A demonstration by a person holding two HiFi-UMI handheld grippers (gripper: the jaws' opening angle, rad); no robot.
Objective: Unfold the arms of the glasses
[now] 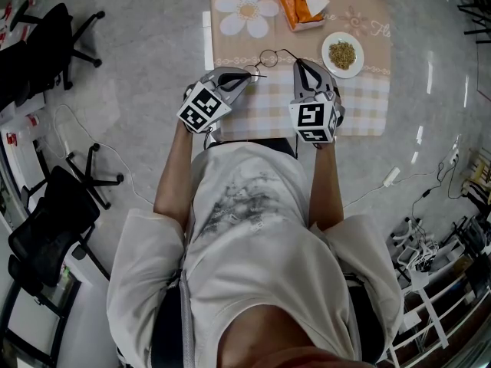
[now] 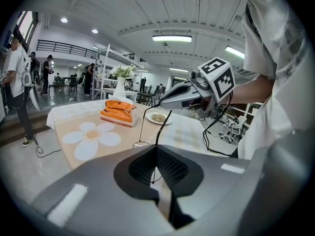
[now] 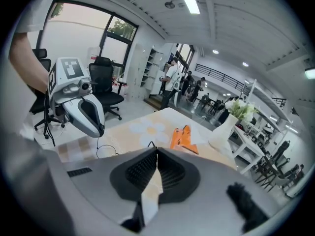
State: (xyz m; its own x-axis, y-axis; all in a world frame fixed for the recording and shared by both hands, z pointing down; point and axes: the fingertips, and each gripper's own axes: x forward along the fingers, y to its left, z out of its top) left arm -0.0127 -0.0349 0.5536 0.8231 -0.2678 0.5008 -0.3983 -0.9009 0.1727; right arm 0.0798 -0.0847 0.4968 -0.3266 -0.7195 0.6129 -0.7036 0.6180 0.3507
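— How are the arms sitting?

— Both forearms are reaching forward from the body, side by side and angled downward. The left gripper (image 1: 248, 73) and right gripper (image 1: 300, 63) are hanging over the table (image 1: 360, 102), tips nearly meeting.

— And the jaws?

— Both pairs are pressing fully together. The left ones are pinching the thin black wire of the glasses (image 1: 268, 57) at the frame. The right ones are nipping the end of one arm, whose dark tip is poking out between them.

— Where are the glasses lying?

— Between the two tips, over the middle of the table. The frame is running diagonally from the left gripper toward the far edge, and the one arm is stretching from the farther lens across to the right gripper. I cannot tell whether a lens is touching the cloth.

— Any containers?

— A white plate (image 1: 331, 44) near the right edge is holding a heap of small grains. An orange tissue box (image 1: 289, 6) toward the far edge is showing a white tissue.
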